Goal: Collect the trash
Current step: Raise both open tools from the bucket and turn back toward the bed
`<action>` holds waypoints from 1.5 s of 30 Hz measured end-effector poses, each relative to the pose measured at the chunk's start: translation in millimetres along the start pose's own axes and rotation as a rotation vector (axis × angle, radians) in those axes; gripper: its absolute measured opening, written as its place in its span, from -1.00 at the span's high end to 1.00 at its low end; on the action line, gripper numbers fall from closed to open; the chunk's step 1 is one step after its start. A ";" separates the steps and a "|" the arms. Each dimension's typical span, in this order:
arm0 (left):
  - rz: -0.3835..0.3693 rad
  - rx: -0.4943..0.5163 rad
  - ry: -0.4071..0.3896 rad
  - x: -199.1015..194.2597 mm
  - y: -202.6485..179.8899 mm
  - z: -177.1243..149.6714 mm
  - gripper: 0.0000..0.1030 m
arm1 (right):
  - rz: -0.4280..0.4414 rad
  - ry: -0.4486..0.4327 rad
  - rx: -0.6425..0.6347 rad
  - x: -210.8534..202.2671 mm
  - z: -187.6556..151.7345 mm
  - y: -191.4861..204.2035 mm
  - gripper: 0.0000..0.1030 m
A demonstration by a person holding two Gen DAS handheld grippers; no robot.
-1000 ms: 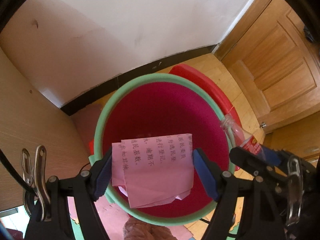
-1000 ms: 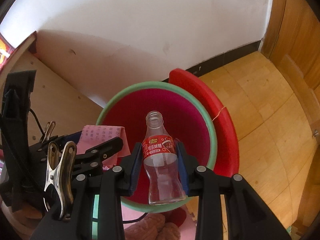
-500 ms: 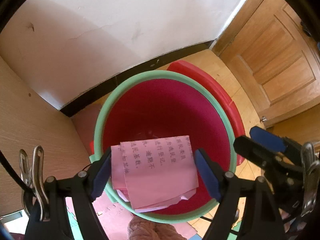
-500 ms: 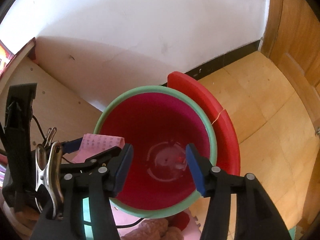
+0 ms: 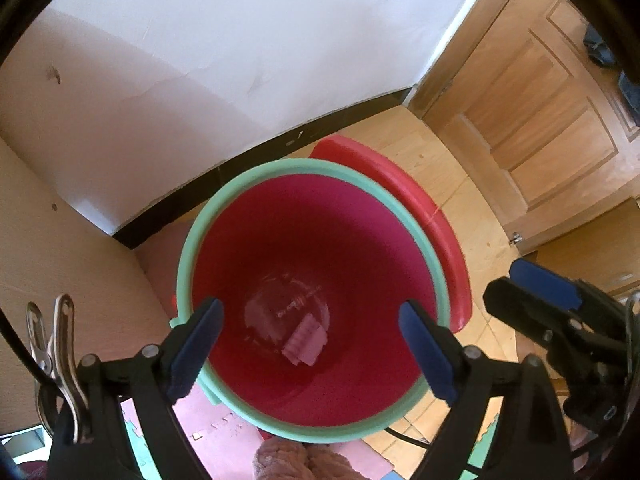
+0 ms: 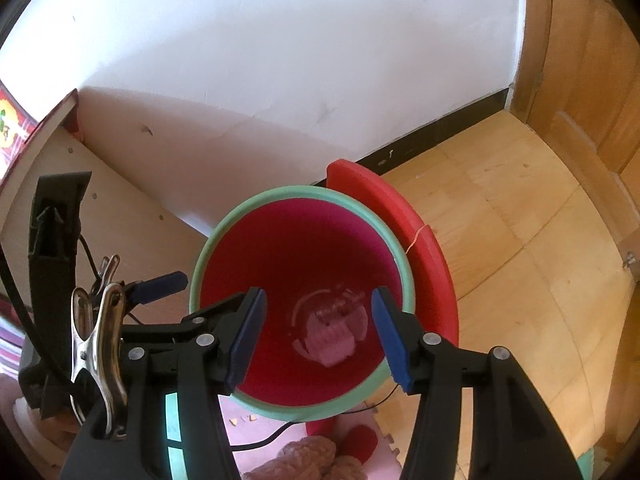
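Note:
A red trash bin with a green rim (image 5: 188,264) stands on the floor under both grippers. At its bottom lie the folded pink paper (image 5: 306,338) and the clear plastic bottle (image 5: 276,306). My left gripper (image 5: 310,304) hangs above the bin's mouth, its jaws opening wide with nothing between them. In the right wrist view the same bin rim (image 6: 200,264) shows, with the paper (image 6: 330,340) and the bottle (image 6: 352,300) down inside. Over the bin my right gripper (image 6: 319,292) is open and holds nothing.
The bin's red lid (image 5: 432,240) leans behind it on the right. A wooden cabinet side (image 5: 60,240) rises at the left, a white wall behind, a wooden door (image 5: 540,120) at the right. Pink foam mats (image 5: 216,432) and a black cable lie near the bin's base.
The right gripper opened and the bottle dropped into the bin. Then the left gripper opened wider and the pink paper fell to the bottom.

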State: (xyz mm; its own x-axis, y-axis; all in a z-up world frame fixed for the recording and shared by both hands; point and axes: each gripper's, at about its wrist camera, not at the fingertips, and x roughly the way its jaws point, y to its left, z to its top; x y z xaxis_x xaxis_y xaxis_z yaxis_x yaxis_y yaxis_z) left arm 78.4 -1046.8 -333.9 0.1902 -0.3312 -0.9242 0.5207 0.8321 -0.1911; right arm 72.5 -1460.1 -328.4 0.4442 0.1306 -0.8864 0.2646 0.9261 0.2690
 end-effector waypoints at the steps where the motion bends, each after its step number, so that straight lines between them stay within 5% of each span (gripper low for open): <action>1: -0.001 0.002 -0.004 -4.2 -1.8 -0.2 -0.80 | -0.002 -0.003 0.001 -3.8 -0.2 0.6 -0.09; 28: -0.030 -0.151 -0.188 -180.0 -34.9 -9.9 -0.79 | 0.065 -0.121 -0.146 -143.6 7.2 27.6 -0.09; 45: 0.068 -0.295 -0.343 -310.7 -20.3 -27.7 -0.79 | 0.227 -0.231 -0.346 -239.1 20.7 95.8 -0.09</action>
State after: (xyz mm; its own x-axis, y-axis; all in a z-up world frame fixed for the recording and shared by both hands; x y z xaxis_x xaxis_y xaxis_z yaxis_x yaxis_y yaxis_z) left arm -14.3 -948.4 -52.1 0.5066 -0.3583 -0.7842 0.2475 0.9317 -0.2658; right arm 9.4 -1409.9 -82.9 0.6472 0.2974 -0.7019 -0.1447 0.9519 0.2699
